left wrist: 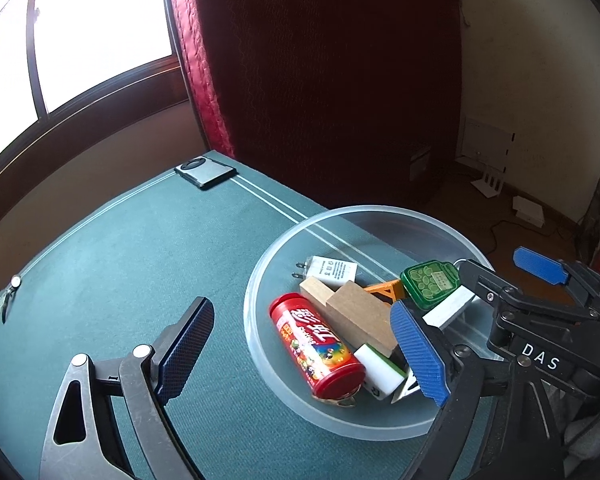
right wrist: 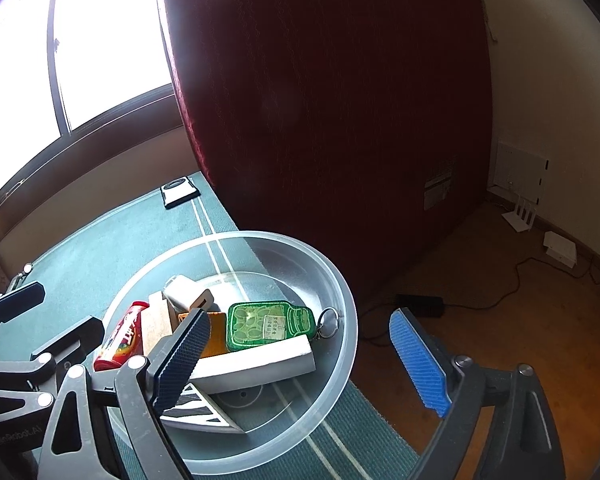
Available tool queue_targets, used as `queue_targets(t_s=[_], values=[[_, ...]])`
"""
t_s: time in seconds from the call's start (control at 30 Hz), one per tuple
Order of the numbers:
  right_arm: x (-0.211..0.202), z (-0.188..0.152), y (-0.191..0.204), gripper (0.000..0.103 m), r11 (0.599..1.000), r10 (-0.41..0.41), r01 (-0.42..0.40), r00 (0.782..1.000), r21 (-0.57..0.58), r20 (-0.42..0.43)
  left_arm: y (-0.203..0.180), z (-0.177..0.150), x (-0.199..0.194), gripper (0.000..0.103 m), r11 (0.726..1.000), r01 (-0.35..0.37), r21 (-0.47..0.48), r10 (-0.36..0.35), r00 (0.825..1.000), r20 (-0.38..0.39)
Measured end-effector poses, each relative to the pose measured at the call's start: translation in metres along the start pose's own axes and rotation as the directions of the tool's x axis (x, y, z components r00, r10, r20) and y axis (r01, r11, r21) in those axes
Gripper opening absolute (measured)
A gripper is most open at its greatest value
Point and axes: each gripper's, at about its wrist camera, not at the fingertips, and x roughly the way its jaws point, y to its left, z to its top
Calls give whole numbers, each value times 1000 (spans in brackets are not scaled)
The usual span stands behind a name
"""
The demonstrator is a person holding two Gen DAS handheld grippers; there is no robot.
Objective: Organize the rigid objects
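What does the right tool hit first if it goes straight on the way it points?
Probably the green bottle-shaped keychain atop the pile in the clear bowl. It sits near mid-view between the open right tool's fingers, resting on a white block. Depth is unclear, so the block could come first.

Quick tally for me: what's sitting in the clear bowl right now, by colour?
In the clear bowl:
Red: 1, canister
Green: 1, bottle-shaped keyring
Orange: 1, triangle piece
Tan wood: 2, blocks
White: 3, charger, slab, small block
Striped: 1, wedge
Total: 9 visible
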Motion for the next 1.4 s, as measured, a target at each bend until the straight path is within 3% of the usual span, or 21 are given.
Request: queue_targets(t_s=[0.2, 0.67, 0.93, 1.1, 1.4], values=[[-7, -5, 11, 102, 999, -7, 7, 1000, -40, 15, 2, -8, -11, 94, 998, -66, 11, 66, 998, 19], [-18, -12, 27, 102, 994, -9, 7, 1000, -105, -17, 2, -28, -38, 100, 986, -168, -3, 168, 985, 45], [-24, -16, 37, 102, 987, -46, 43, 999, -153, -15, 6, -36, -49, 101, 969, -245, -15, 246, 968, 48], [-29, -21, 47, 102, 977, -75, 73, 997, -201, -5, 12, -42, -49, 103, 943, -330, -44, 331, 944, 13], [-34, -25, 57, 102, 958, -112, 113, 994, -264, 19, 16, -51, -50, 103, 948, -312, -66, 313, 950, -6]])
